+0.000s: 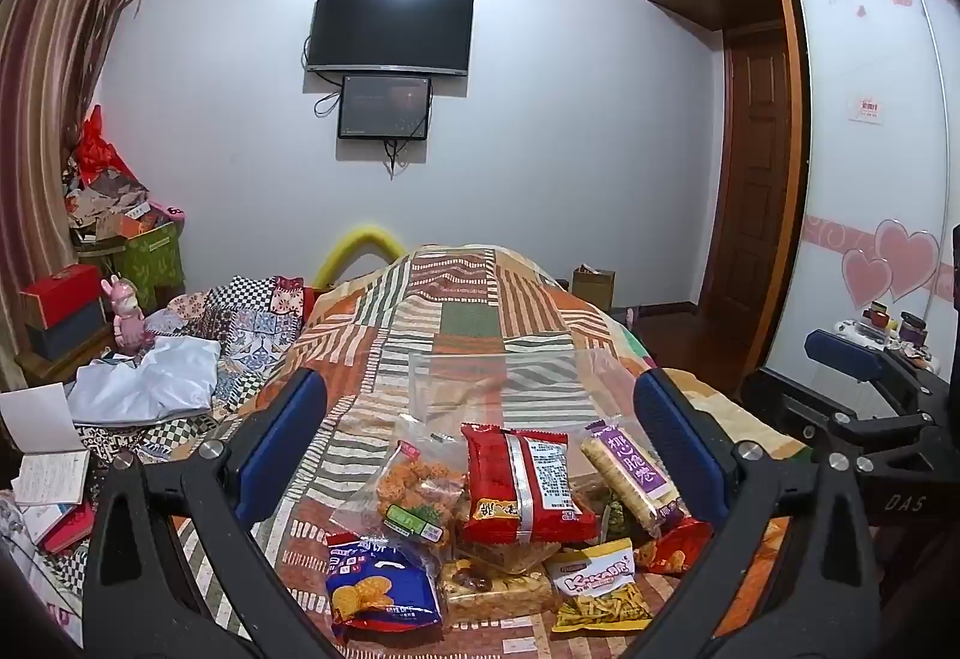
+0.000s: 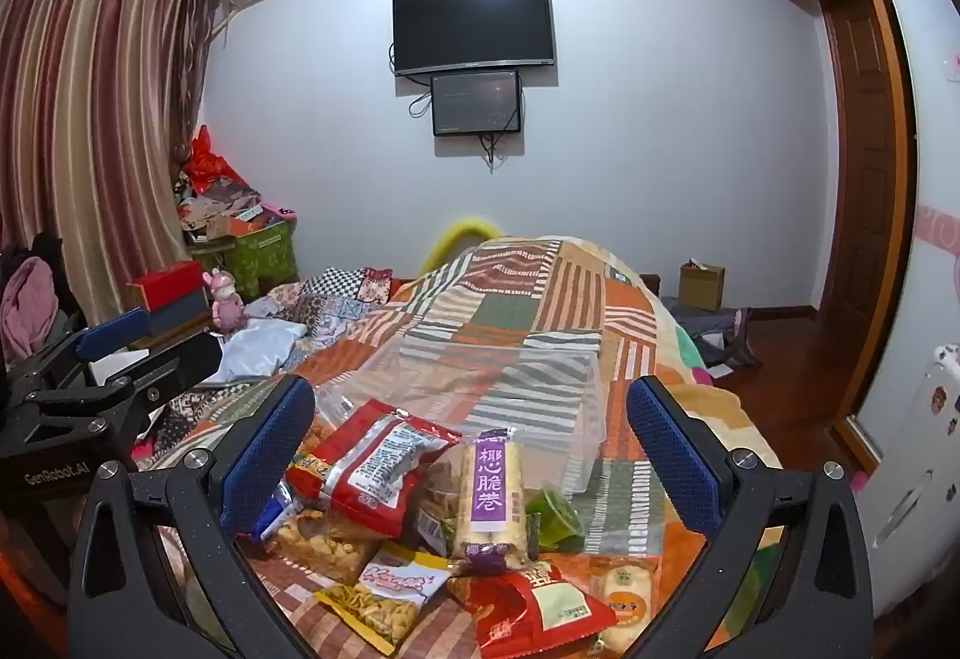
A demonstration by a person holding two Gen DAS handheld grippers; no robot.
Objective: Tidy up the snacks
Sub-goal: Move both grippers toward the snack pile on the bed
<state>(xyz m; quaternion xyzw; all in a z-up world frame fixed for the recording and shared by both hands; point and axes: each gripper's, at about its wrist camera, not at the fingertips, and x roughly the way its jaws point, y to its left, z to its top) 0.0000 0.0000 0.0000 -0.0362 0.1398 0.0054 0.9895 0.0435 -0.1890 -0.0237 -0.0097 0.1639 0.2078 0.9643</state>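
Nothing is sorted yet, as far as I can judge. The snacks lie in one loose heap on the patchwork bedspread (image 1: 468, 311), and the clear plastic box (image 2: 528, 395) behind the heap looks empty; through its walls I see only the pattern of the cover.

In the heap I can pick out a red packet (image 1: 519, 485) lying on top, a long roll in a purple wrapper (image 1: 633, 470) leaning beside it, a clear bag of fried orange pieces (image 1: 414, 491), a blue bag of chips (image 1: 378, 581), a yellow-green bag of sticks (image 1: 600, 587) and a clear pack with a brown bar (image 1: 492, 587). They overlap each other and some are partly hidden, so I cannot count them all. From the right side I see also a green piece (image 2: 555, 515) between the heap and the box, touching the heap.

The left gripper (image 1: 480, 449) hovers over the near side of the heap with its fingers wide apart and nothing between the pads. The right gripper (image 2: 471, 446) stands the same way, fingers fully spread, holding nothing, with the purple roll under the gap.

So all the work is still to do: each packet has to be taken from the heap and put in the box, I suppose. The top packets, the red one and the purple roll, seem the easiest to begin with.
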